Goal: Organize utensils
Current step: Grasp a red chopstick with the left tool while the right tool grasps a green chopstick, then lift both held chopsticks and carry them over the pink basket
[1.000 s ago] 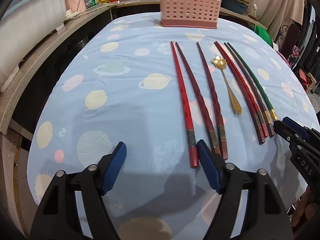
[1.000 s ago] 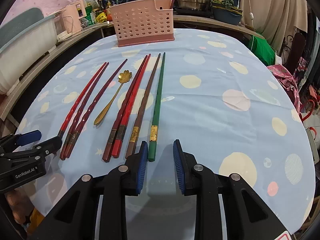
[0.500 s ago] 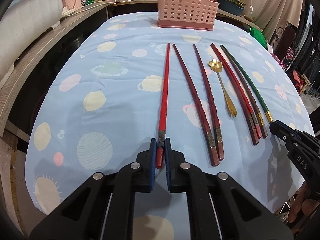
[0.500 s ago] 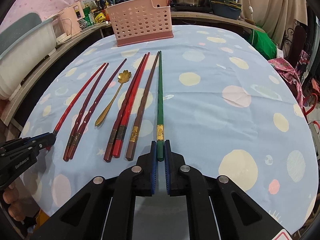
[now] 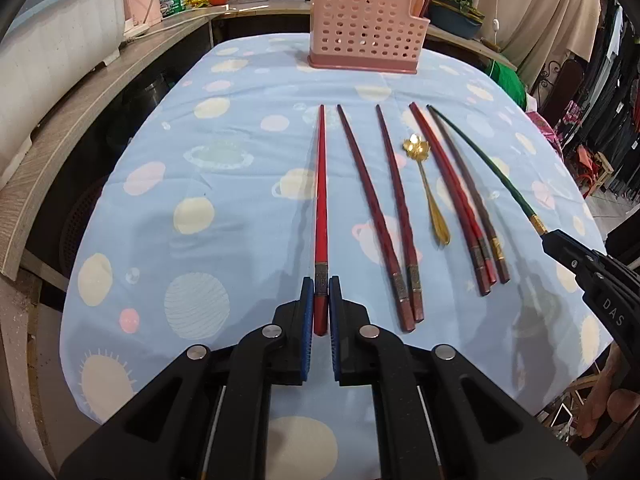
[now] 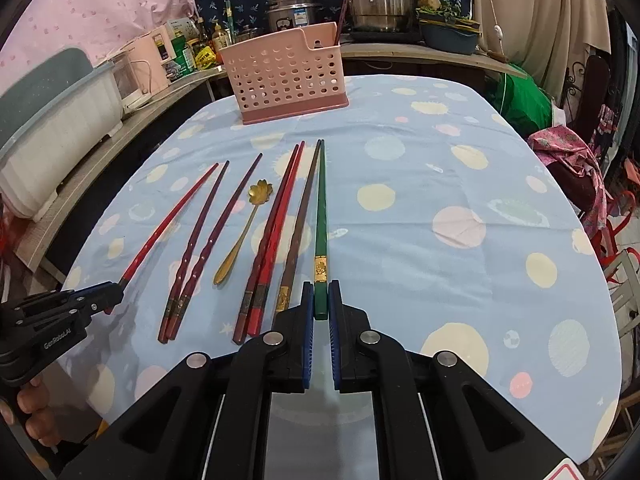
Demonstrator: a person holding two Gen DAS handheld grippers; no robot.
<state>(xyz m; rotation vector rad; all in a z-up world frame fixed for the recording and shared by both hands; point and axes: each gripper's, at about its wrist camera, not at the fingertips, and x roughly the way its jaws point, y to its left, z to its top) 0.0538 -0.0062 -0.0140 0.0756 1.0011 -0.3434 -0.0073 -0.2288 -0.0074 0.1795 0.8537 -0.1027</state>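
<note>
My left gripper (image 5: 320, 286) is shut on the thick end of a bright red chopstick (image 5: 321, 184), lifted off the cloth. My right gripper (image 6: 320, 290) is shut on the thick end of a green chopstick (image 6: 321, 216), also raised. Each gripper shows in the other view, the right (image 5: 550, 236) and the left (image 6: 116, 290). On the cloth lie two dark red twisted chopsticks (image 5: 384, 216), a gold flower spoon (image 5: 430, 192), a red pair (image 5: 452, 196) and a brown chopstick (image 5: 476, 208). A pink perforated utensil basket (image 5: 366, 34) stands at the table's far edge.
The table has a light blue planet-print cloth (image 5: 200, 184). A wooden counter (image 5: 80, 96) with a white tub (image 5: 52, 56) and appliances runs along the left. Pots (image 6: 380, 0) stand behind the basket. Green and pink bags (image 6: 524, 108) sit at the right.
Both grippers closed, the left on the bright red chopstick and the right on the green one. Both chopsticks have since risen from the cloth and swung away from the rest.
</note>
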